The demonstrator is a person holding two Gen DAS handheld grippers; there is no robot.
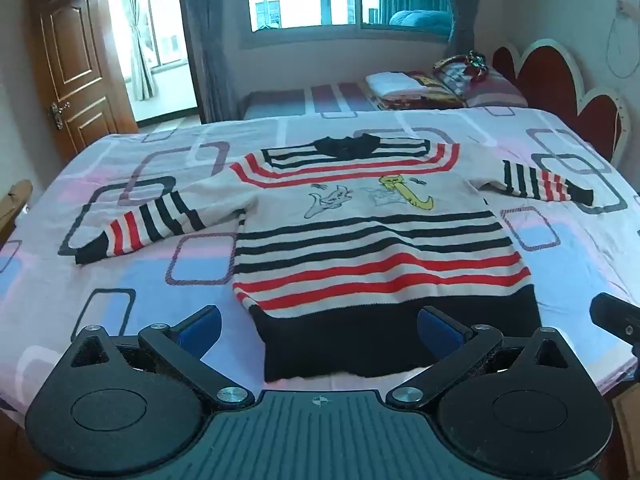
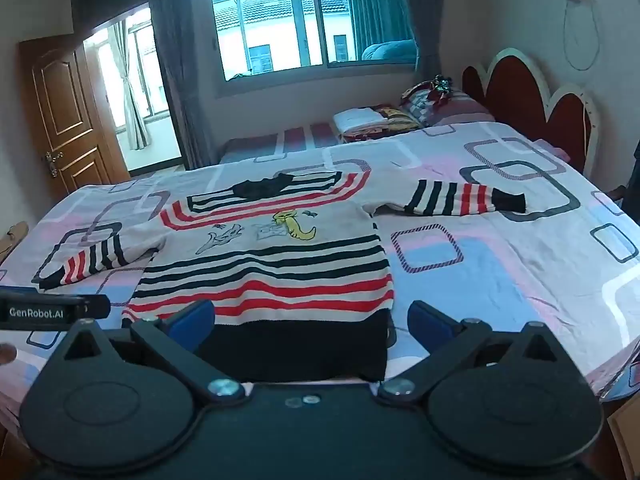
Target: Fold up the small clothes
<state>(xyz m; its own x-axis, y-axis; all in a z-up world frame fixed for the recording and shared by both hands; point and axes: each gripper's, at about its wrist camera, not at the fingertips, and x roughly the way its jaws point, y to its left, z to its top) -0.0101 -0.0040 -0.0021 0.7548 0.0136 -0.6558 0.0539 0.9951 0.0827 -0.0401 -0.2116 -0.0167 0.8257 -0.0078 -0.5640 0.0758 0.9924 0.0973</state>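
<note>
A striped sweater (image 1: 372, 236) is spread flat on the bed (image 1: 132, 280), front up, with both sleeves stretched out to the sides and its black hem nearest the camera. The left gripper (image 1: 318, 326) is held just above the hem with its blue-padded jaws wide apart and nothing between them. Folded bedding (image 1: 396, 84) is stacked at the far end, near the red headboard (image 1: 560, 76). A wooden door (image 1: 74, 68) is seen at the left.

Place: home bedroom
Bed (image 1: 560, 240): big, sheet w/ pink/blue/grey rectangle print
Headboard (image 1: 560, 76): red, scalloped, white trim
Bedding (image 2: 372, 120): folded blankets + pillow stacked at far end
Window (image 2: 304, 28): curtains, neighbouring houses outside
Door (image 1: 68, 72): brown wood, open to bright side rm
</note>
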